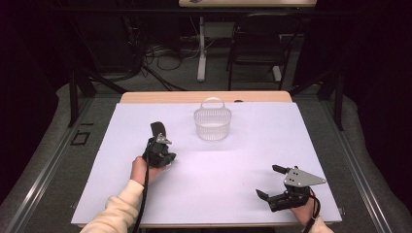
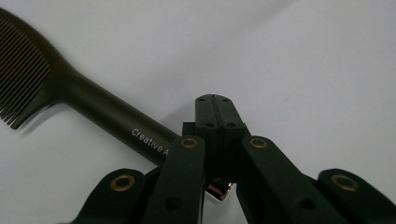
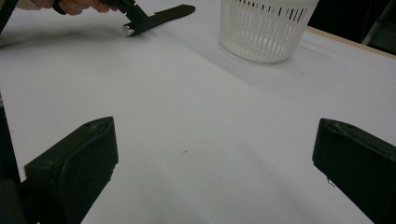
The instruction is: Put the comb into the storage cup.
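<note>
Left tongs point(image 2: 215, 108): jaws pressed together, tips low over the white tabletop point(image 1: 252, 160), lying over the handle end of a dark comb point(image 2: 70, 93); whether the handle is pinched cannot be told. The comb lies flat on the tabletop, teeth end pointing away from the person, left of a white slotted basket point(image 1: 212, 124) standing toward the far edge. Right tongs point(image 1: 272, 182): jaws wide apart with nothing between them, near the front right corner, well apart from comb and basket.

Left tool point(image 1: 162, 141) jaws closed; right tool point(image 1: 271, 181) jaws spread.
</note>
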Demonstrator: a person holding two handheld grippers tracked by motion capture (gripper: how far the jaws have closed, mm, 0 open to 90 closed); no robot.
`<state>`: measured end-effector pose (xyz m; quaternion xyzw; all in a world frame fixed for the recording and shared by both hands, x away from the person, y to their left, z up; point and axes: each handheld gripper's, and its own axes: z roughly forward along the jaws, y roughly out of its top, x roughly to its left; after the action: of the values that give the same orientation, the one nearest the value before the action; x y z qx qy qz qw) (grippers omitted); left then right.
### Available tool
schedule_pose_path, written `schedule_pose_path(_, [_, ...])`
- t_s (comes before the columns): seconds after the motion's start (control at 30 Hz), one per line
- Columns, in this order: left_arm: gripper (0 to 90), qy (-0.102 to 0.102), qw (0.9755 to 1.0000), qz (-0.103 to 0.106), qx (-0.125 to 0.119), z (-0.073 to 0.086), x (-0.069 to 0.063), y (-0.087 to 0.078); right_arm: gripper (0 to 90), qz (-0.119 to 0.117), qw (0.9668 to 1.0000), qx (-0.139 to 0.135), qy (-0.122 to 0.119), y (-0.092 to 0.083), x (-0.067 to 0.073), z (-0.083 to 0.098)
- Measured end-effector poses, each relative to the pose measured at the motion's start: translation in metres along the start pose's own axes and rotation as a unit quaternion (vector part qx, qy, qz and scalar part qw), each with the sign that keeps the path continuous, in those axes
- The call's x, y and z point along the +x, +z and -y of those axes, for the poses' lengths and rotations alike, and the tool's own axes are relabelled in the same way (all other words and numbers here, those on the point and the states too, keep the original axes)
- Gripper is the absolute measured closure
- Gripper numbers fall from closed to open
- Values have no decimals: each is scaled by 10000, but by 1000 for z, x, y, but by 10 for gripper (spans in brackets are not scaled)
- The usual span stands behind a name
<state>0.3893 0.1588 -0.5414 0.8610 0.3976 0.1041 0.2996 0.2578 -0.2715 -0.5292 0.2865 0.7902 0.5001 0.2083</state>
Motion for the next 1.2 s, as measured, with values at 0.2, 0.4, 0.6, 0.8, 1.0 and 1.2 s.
schedule_pose_path(0.2, [900,-13,10000,-72,23,4,2,-2,0,26,10000,-11,2,-1,0,0])
schedule_pose_path(0.4, [900,-44,9999,-119,58,7,6,-6,0,34,10000,-3,1,-1,0,0])
schedule_pose_path(0.6, [900,-132,9997,-210,51,11,13,-10,0,34,10000,6,-15,-1,0,0])
schedule_pose_path(0.8, [900,-203,9994,-265,67,13,19,-12,0,38,10000,4,0,-1,0,0])
schedule_pose_path(1.0, [900,-238,9991,-329,75,15,24,-15,0,38,10000,3,-23,-1,1,0])
schedule_pose_path(1.2, [900,-299,9987,-403,101,17,28,-14,0,37,10000,18,-12,-1,1,0])
